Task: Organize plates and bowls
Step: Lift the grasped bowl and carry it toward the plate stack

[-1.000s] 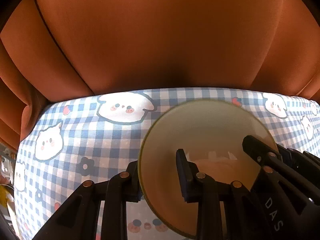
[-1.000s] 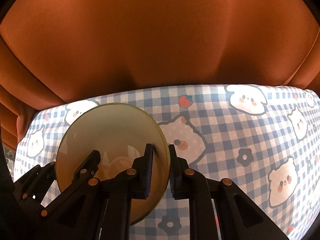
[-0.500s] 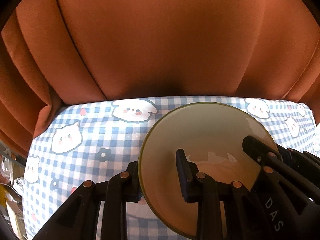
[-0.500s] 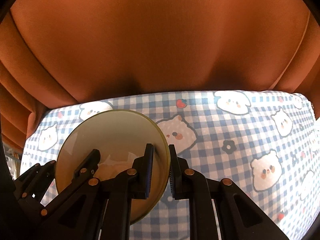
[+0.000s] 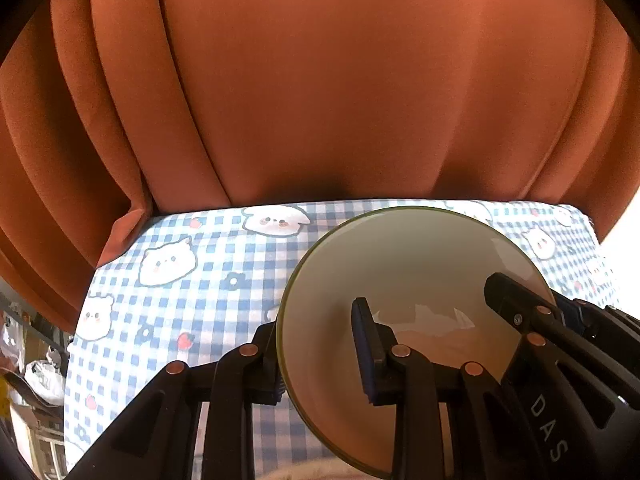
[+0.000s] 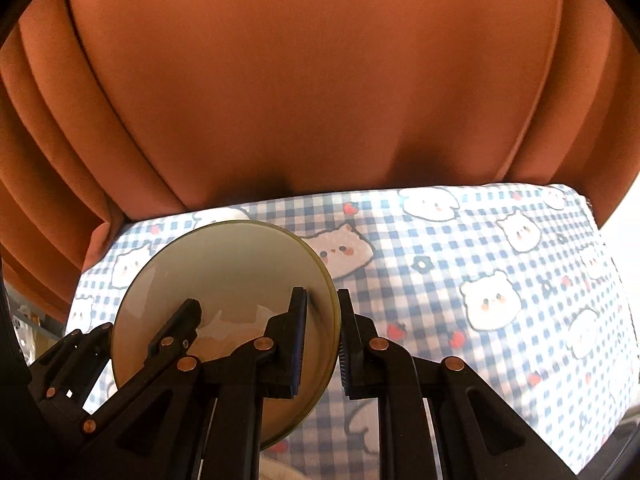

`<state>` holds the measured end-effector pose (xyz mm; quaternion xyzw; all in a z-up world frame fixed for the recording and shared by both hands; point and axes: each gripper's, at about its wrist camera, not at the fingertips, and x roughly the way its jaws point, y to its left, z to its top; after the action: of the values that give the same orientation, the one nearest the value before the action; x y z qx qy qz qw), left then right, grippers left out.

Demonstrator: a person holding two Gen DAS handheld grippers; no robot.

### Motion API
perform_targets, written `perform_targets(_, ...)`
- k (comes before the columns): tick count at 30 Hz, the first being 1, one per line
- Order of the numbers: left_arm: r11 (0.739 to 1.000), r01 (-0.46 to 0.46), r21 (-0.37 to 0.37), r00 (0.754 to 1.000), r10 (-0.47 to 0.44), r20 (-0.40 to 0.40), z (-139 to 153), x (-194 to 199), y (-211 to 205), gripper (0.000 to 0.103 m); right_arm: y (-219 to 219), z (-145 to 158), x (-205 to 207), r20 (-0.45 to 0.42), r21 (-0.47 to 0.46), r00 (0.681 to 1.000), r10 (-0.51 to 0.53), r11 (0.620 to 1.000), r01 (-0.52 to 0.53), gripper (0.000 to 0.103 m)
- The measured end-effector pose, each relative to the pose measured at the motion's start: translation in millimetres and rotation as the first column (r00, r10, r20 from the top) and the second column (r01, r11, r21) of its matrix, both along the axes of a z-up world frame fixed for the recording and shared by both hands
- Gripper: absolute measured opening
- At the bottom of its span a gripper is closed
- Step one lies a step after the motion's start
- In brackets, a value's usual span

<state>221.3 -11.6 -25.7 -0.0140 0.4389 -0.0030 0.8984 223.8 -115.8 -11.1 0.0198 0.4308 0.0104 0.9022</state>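
Note:
A cream bowl with a green rim (image 5: 412, 276) is held in the air by both grippers above a blue checked cloth. My left gripper (image 5: 320, 356) is shut on the bowl's left rim, one finger inside and one outside. My right gripper (image 6: 322, 336) is shut on the bowl's right rim in the right wrist view, where the bowl (image 6: 228, 276) fills the lower left. Each gripper's fingers (image 5: 516, 304) show across the bowl in the other's view. The bowl looks empty.
The table with the blue-and-white checked cloth with cartoon animal prints (image 6: 492, 280) lies below. An orange-brown curtain (image 5: 340, 80) hangs right behind the table's far edge. Clutter shows past the table's left edge (image 5: 36, 368).
Both grippers have risen and pulled back with the bowl, so more of the cloth and its edges show. The grip on the bowl is unchanged.

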Motion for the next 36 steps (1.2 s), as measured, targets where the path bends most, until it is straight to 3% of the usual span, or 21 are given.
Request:
perform_targets(19,0.992,0.123,0.001,0.992,-0.123,0.018,23.6,-100.7,-54.2,0.027,-51.5,19.4,-128.4,0.025,-0.004,0.994,-0.111,0.994,0.111,0.017)
perform_targets(27,0.996,0.091,0.009,0.996,-0.091,0.005,21.4,-127.0,-88.7,0.027,-87.7,14.1,-156.6,0.022,0.017,0.997,-0.079,0.997,0.079,0.017)
perform_targets(36,1.000,0.010,0.022,0.999,-0.009,-0.039,-1.8,-151.3,-125.1,0.027,-127.0,-10.7,-171.9,-0.014,0.027,1.000,0.014,1.000,-0.014,0.017)
